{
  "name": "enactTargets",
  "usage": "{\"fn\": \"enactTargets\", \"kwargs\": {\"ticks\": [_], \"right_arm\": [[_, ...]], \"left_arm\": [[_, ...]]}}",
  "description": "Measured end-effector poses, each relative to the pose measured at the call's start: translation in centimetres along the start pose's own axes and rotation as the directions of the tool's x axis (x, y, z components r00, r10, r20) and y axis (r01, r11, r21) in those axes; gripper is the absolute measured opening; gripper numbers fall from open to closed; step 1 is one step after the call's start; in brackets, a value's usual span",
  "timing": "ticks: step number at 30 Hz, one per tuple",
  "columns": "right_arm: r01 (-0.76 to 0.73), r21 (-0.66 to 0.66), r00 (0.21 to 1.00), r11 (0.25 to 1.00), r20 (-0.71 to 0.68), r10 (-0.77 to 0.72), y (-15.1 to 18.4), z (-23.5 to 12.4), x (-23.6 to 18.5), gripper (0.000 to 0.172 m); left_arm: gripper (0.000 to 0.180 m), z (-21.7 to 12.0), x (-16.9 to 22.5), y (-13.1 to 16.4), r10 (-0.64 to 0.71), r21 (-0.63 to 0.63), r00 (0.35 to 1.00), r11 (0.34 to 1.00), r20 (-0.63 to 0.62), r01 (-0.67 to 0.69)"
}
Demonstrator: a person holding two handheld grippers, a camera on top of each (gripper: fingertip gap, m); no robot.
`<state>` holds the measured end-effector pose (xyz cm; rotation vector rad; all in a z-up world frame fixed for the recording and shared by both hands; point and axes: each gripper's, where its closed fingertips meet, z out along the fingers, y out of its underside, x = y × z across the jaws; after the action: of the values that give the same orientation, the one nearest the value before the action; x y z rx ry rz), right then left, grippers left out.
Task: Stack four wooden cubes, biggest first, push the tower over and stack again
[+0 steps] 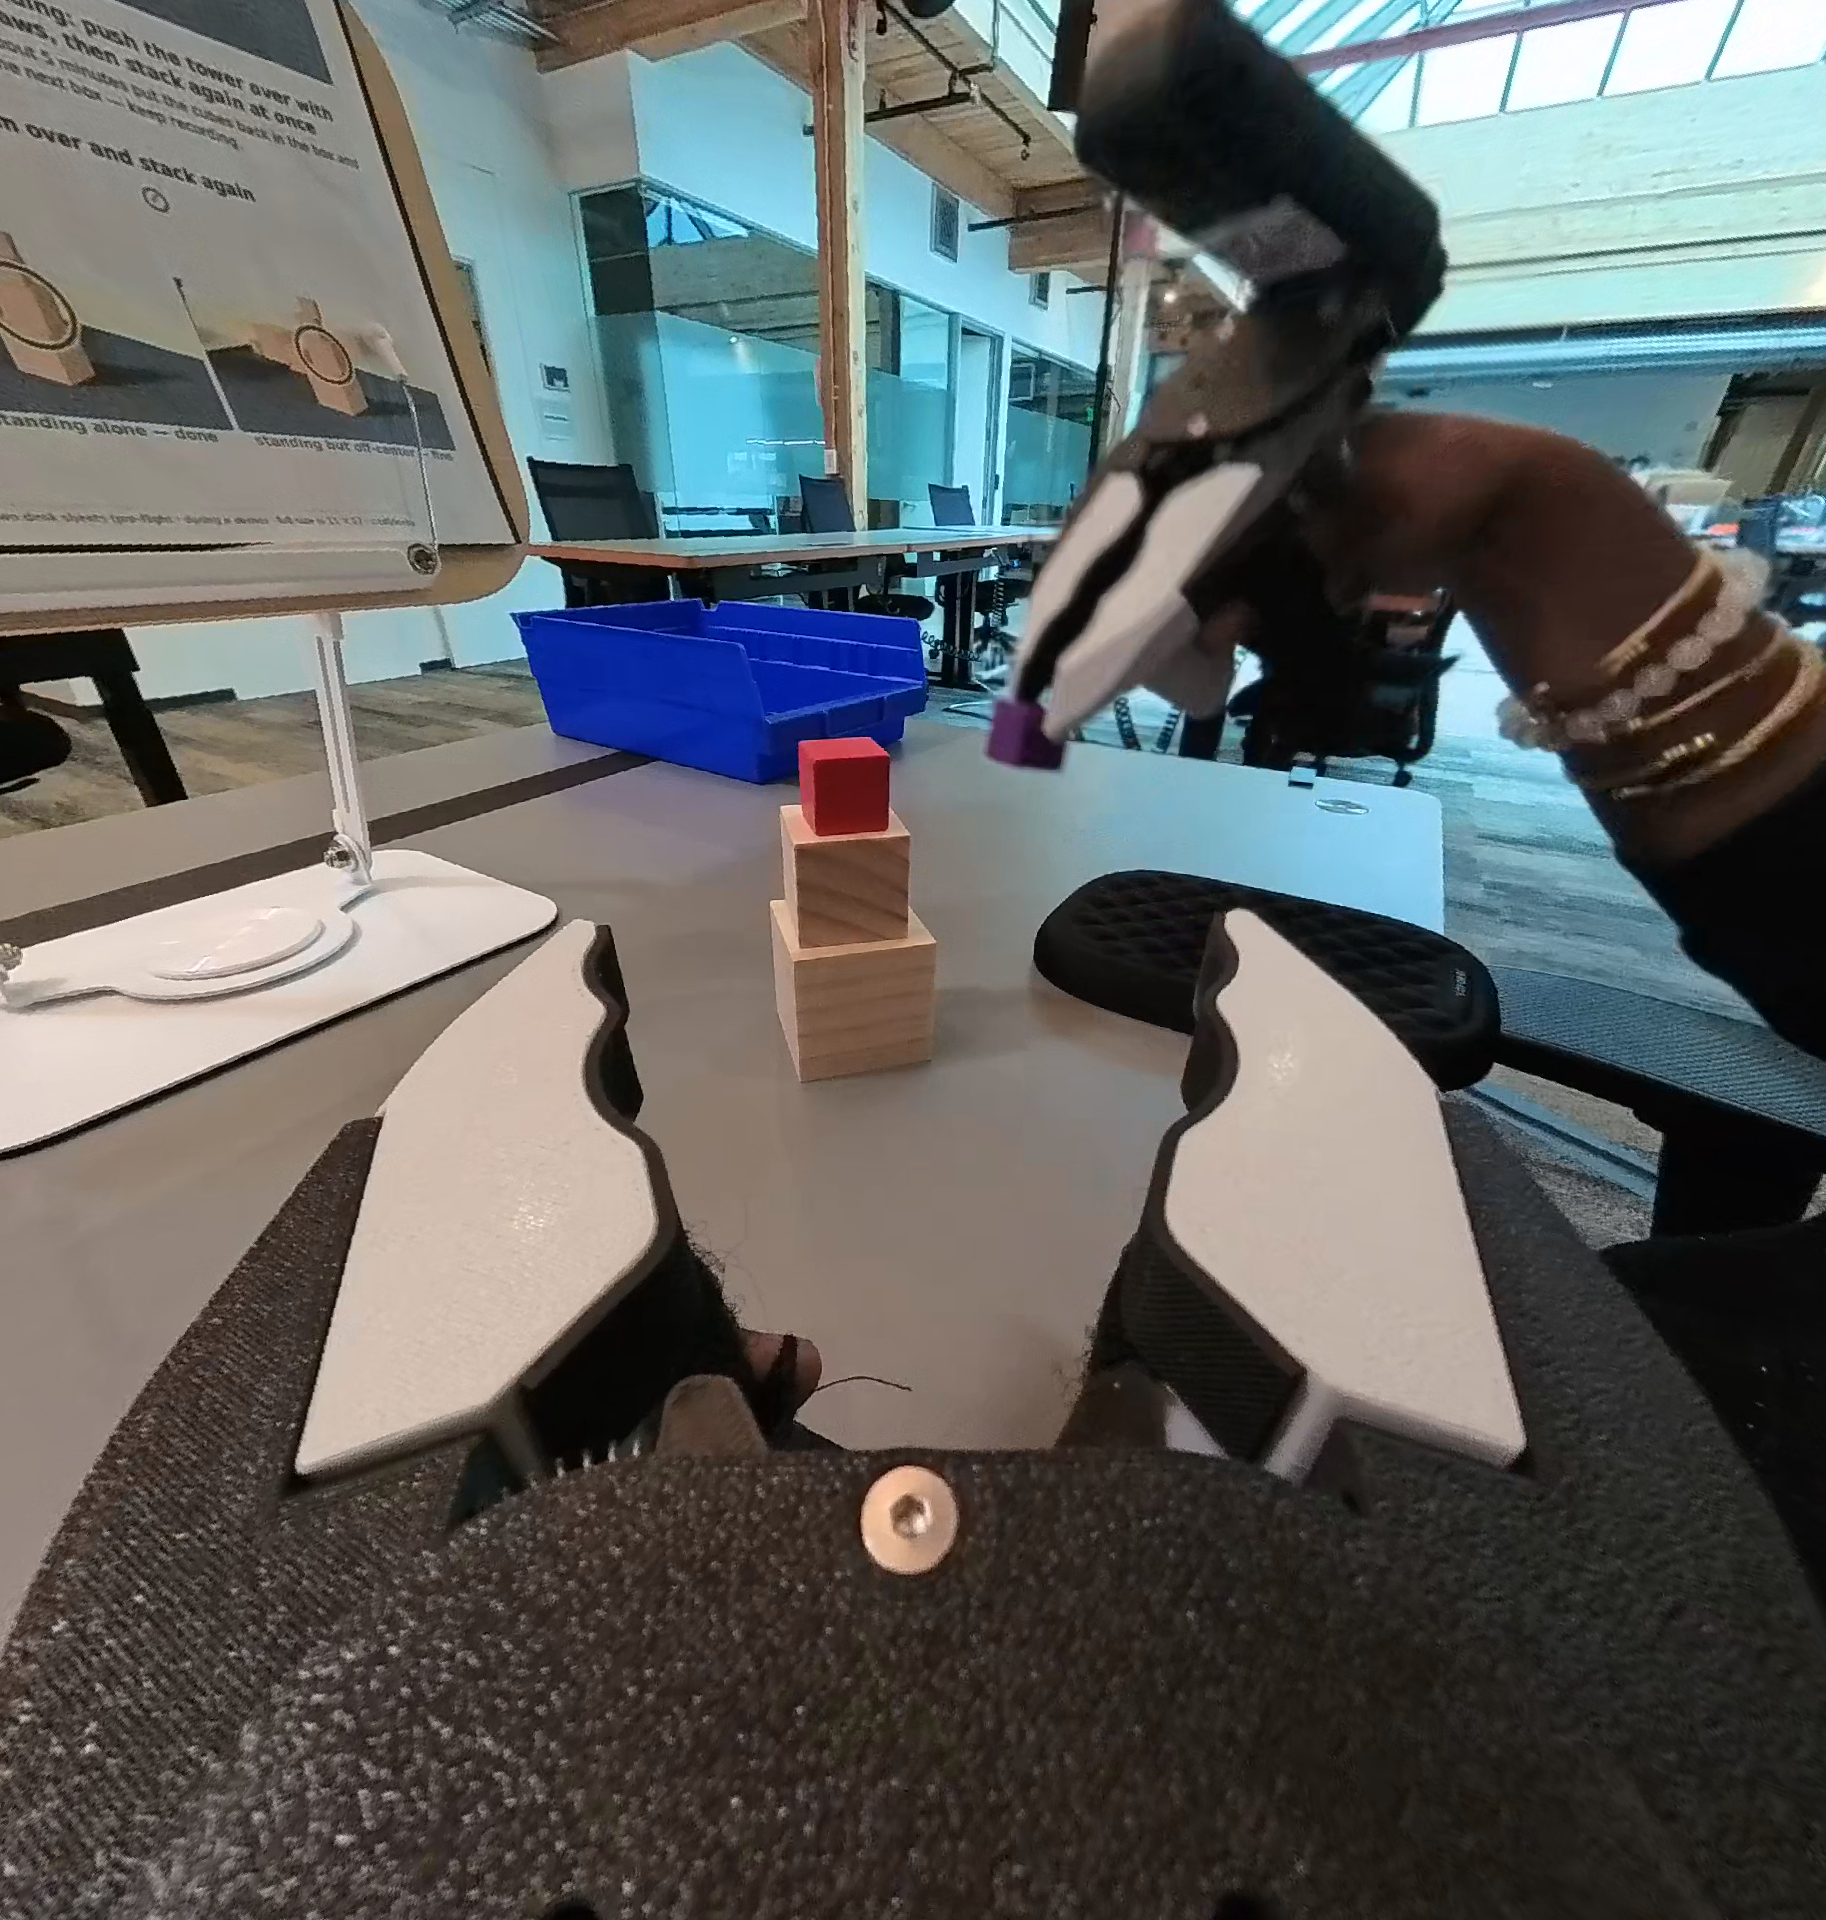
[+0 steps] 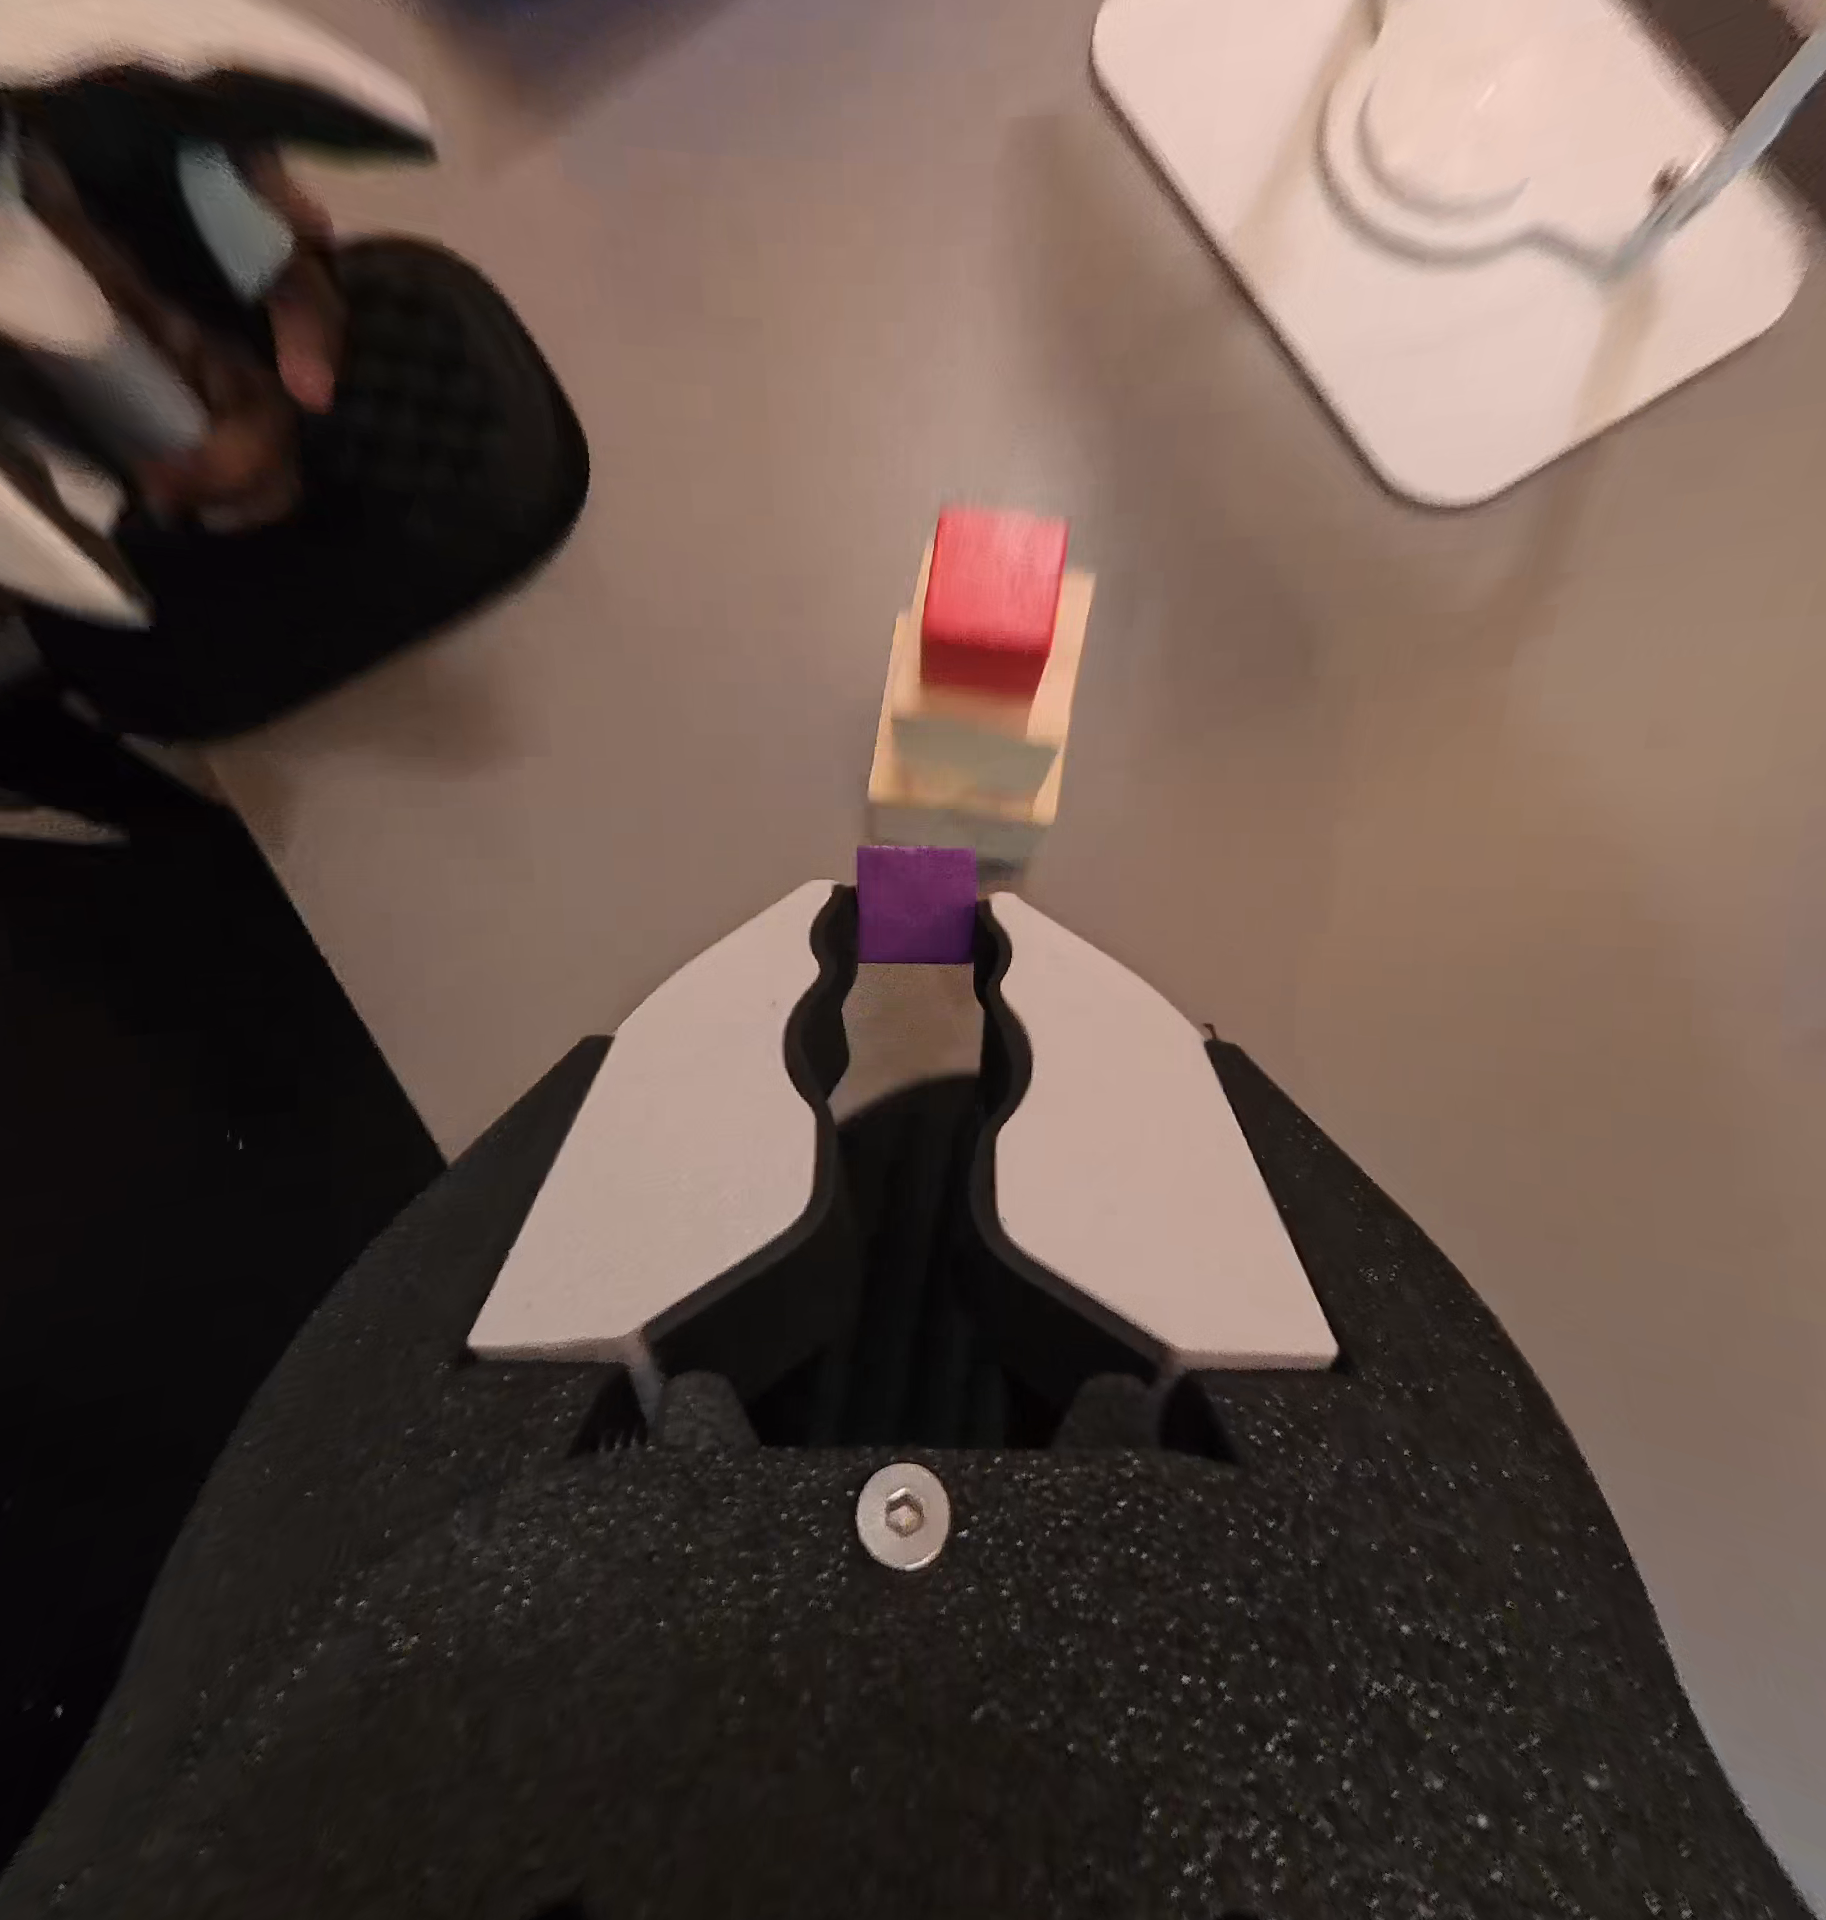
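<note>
1. In the left wrist view, my left tongs (image 1: 914, 1023) are spread wide with nothing in them, low over the grey desk (image 1: 992, 1247).
2. A little tower stands in front of them: a big wooden block (image 1: 855, 995), a smaller wooden block (image 1: 853, 876) on it, and a red cube (image 1: 844, 784) on top.
3. My right tongs (image 1: 1039, 717) hang up high, to the right of the tower, pinching a small purple cube (image 1: 1023, 736) at the tips.
4. A blue bin (image 1: 722, 681) sits near the far edge of the desk. A white stand (image 1: 213, 966) with a paper sheet is on the left side. A black chair armrest (image 1: 1273, 951) is by the right edge.
5. The room behind is a big office with desks, chairs, glass walls and wooden posts.
6. In the right wrist view, I look down. The right tongs are narrow, both pads pressing the purple cube (image 2: 914, 902). The tower (image 2: 982, 675) is blurry, just past it on the desk.
</note>
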<state>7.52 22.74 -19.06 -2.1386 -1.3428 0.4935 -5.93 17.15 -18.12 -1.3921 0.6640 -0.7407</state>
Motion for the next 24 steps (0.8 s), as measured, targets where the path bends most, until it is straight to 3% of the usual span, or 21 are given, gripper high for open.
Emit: {"fn": "enactTargets", "kwargs": {"ticks": [3,7,14,24], "right_arm": [[0.007,0.007,1.000,1.000,-0.012,-0.007,-3.5,0.2,0.5,0.021],[0.009,-0.039,1.000,0.999,-0.018,-0.010,-5.7,1.4,1.2,0.021],[-0.008,-0.121,0.999,0.993,-0.036,0.003,-5.7,2.8,1.7,0.021],[0.000,-0.133,0.999,0.991,-0.047,-0.007,-5.5,3.1,1.8,0.021]], "left_arm": [[0.104,0.0,0.0,0.0,-0.006,0.001,1.000,1.000,-0.001,0.006],[0.104,-0.1,-0.1,-0.2,-0.014,0.012,1.000,1.000,-0.004,0.014],[0.104,-0.1,-0.1,-0.1,-0.014,0.012,1.000,1.000,-0.004,0.014],[0.104,-0.1,-0.2,-0.2,-0.015,0.013,1.000,1.000,-0.002,0.015]]}}
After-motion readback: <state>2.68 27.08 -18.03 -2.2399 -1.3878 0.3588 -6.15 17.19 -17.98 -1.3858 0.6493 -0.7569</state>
